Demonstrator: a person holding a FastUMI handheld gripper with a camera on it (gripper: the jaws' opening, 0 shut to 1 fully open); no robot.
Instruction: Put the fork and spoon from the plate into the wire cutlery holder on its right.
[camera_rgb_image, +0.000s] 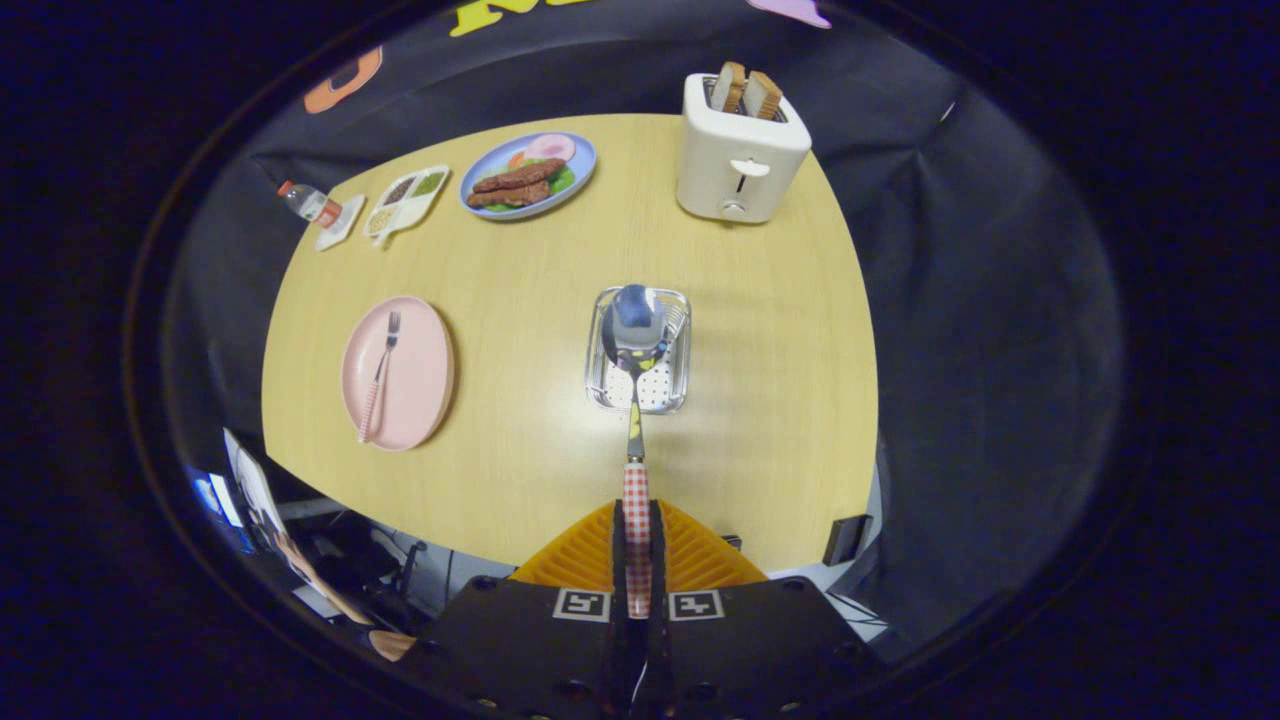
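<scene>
My gripper (637, 540) is shut on the red-checked handle of a spoon (634, 400). The spoon sticks out ahead of the fingers, and its shiny bowl hangs over the wire cutlery holder (680, 352) standing on the yellow table. I am well above the table, looking down. To the left of the holder lies a pink plate (420, 375) with a fork (378, 378) on it. The fork has the same checked handle and its tines point away from me.
A white toaster (738, 150) with two bread slices stands beyond the holder. Further left at the back are a blue plate of food (580, 170), a divided white dish (408, 200) and a small bottle (308, 203). The table's near edge (480, 545) lies just ahead of the fingers.
</scene>
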